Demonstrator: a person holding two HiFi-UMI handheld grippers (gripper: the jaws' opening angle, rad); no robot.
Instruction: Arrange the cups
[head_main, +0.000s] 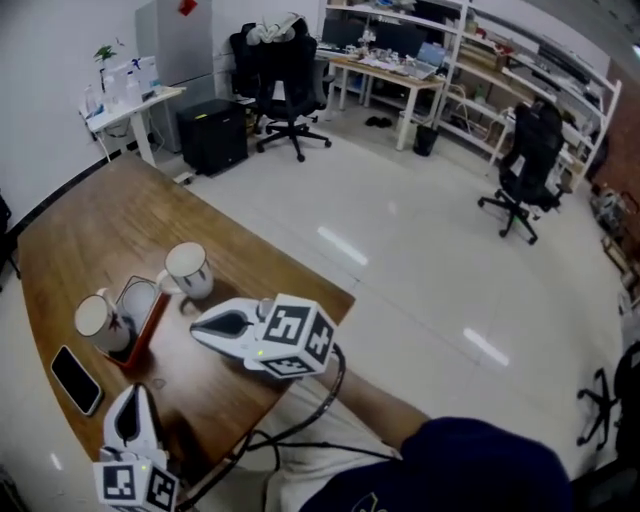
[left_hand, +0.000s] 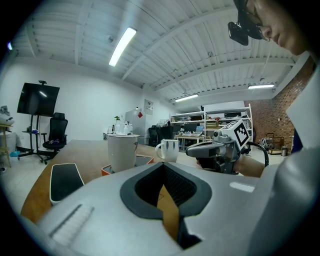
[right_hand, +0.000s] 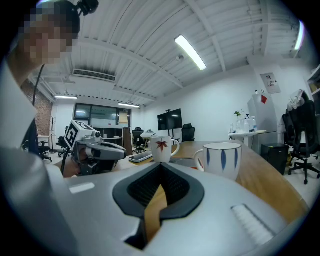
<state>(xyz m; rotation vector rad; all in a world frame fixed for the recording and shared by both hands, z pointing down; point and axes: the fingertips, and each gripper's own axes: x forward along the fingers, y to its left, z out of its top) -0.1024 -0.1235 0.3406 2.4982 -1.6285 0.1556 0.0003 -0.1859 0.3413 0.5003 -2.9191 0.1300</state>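
While two cups stand up straight on the brown wooden counter (head_main: 90, 225), an orange tray (head_main: 150, 320) lies between them. The cup with blue stripes (head_main: 188, 270) is just beside the far right corner of the tray. Its handle points back at the tray. The cup with a red leaf (head_main: 100, 322) is on the left side of the tray, right at its edge. I cannot tell if it touches the tray or stands a little inside it. A black phone (head_main: 75, 380) lies flat on the counter, near the tray on its near left side.

The right hand-held gripper (head_main: 200, 325) is to the right of the tray, close to it but not touching. Its tip points at the tray, just under the cup with blue stripes. Its jaws are pressed together, and there is nothing between them.

The left hand-held gripper (head_main: 133, 395) is on the near side of the tray, next to the phone. Its tip points at the tray too. Its jaws are also squeezed together, and they hold nothing. Neither hand-held gripper touches a cup.
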